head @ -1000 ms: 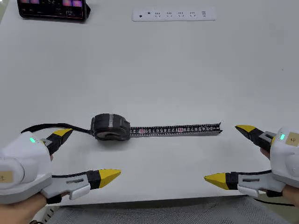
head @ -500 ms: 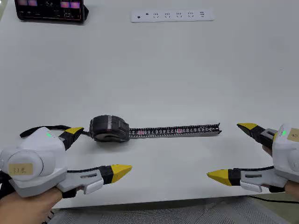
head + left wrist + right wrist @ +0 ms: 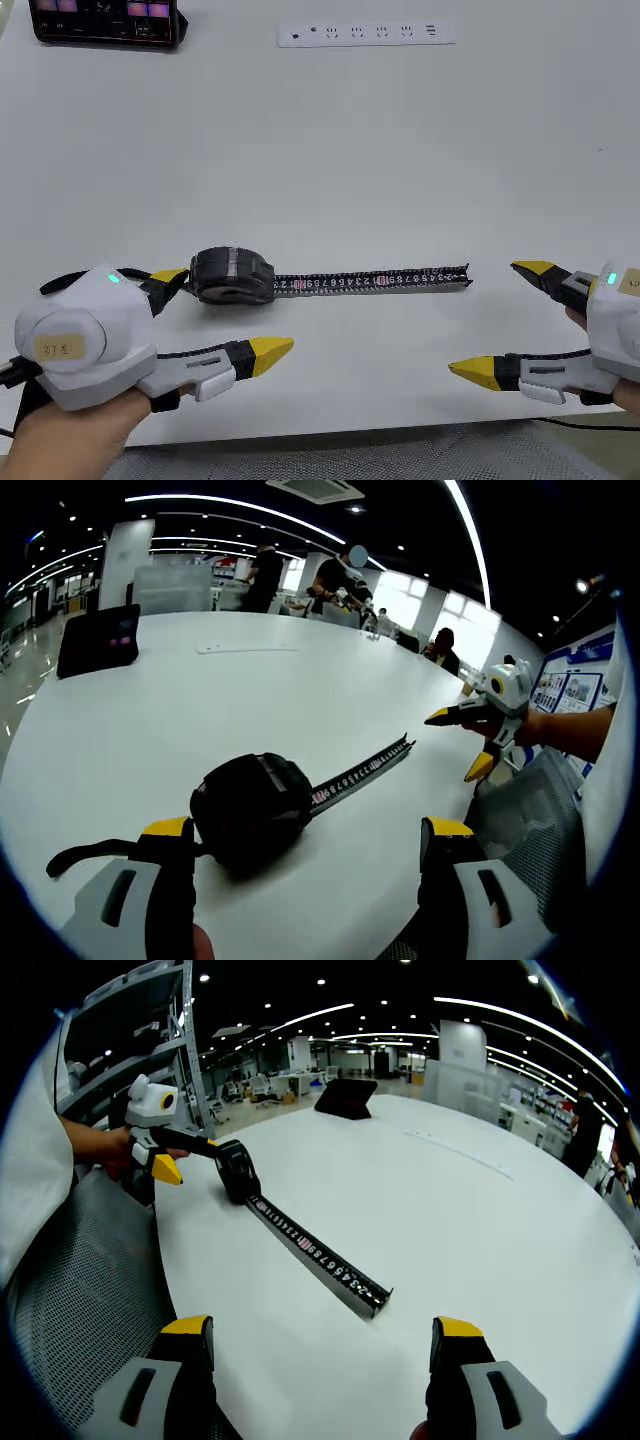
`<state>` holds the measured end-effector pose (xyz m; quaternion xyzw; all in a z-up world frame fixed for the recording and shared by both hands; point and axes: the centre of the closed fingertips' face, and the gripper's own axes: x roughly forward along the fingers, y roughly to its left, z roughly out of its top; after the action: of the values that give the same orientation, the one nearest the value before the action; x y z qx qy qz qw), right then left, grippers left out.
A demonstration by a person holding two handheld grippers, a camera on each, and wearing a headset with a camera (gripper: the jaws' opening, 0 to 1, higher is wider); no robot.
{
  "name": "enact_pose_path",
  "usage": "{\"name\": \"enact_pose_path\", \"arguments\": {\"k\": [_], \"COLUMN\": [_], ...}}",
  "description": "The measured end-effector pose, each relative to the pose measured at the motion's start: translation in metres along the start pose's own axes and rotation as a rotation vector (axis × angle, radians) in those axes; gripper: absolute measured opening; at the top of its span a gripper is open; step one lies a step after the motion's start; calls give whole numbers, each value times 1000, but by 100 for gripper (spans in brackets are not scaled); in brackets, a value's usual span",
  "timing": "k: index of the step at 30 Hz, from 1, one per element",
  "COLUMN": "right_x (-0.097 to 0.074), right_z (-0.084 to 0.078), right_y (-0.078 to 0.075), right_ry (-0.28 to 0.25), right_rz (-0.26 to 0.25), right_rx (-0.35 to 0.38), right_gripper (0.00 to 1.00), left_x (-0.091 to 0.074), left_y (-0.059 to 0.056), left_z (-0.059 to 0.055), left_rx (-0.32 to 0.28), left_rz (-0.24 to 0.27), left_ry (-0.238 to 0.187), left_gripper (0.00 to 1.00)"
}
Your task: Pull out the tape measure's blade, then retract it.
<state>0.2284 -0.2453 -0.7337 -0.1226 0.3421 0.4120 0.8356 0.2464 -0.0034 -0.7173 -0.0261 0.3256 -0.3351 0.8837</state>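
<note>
A black tape measure case (image 3: 232, 276) (image 3: 252, 805) (image 3: 238, 1172) lies on the white table with its black blade (image 3: 372, 281) (image 3: 360, 772) (image 3: 315, 1254) pulled out to the right, flat on the surface. The blade's hook end (image 3: 466, 274) (image 3: 380, 1303) rests left of my right gripper (image 3: 503, 317) (image 3: 312, 1335), which is open and apart from it. My left gripper (image 3: 225, 312) (image 3: 305, 830) is open, its far fingertip just left of the case, its near one in front of it; it grips nothing. A black wrist strap (image 3: 60, 282) (image 3: 85, 853) trails left from the case.
A white power strip (image 3: 366, 33) (image 3: 233, 648) lies at the table's far edge. A dark tablet-like device (image 3: 105, 20) (image 3: 98, 638) (image 3: 346, 1097) stands at the far left. The table's front edge (image 3: 350, 432) runs just below both grippers. People stand beyond the table in the left gripper view.
My left gripper has moved right and forward, closing in on the tape measure case. The right gripper, case and blade have stayed in place.
</note>
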Motion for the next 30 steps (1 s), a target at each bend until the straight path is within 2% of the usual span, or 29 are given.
{"name": "enact_pose_path", "arguments": {"k": [3, 5, 9, 12, 15, 16, 19, 30], "right_x": [1, 2, 3, 4, 6, 6, 8, 13], "right_z": [0, 0, 1, 4, 6, 7, 7, 8], "right_y": [-1, -1, -2, -4, -7, -8, -11, -24], "right_ry": [4, 10, 21, 25, 37, 38, 50, 82], "right_rz": [5, 14, 30, 45, 62, 64, 79, 108], "right_rx": [0, -8, -32, -58, -97, -102, -124, -179], "right_gripper": [86, 83, 77, 70, 66, 65, 62, 54], "left_x": [1, 2, 5, 6, 9, 9, 12, 19], "left_y": [1, 3, 4, 7, 7, 8, 13, 17], "left_z": [0, 2, 1, 3, 2, 2, 2, 4], "left_rx": [1, -27, -5, -28, -3, -11, -23, -61], "left_rz": [21, 40, 73, 102, 129, 136, 159, 239], "left_ry": [-1, -16, -9, -18, -11, -14, -15, -42], "left_gripper": [89, 88, 86, 85, 85, 84, 82, 82]}}
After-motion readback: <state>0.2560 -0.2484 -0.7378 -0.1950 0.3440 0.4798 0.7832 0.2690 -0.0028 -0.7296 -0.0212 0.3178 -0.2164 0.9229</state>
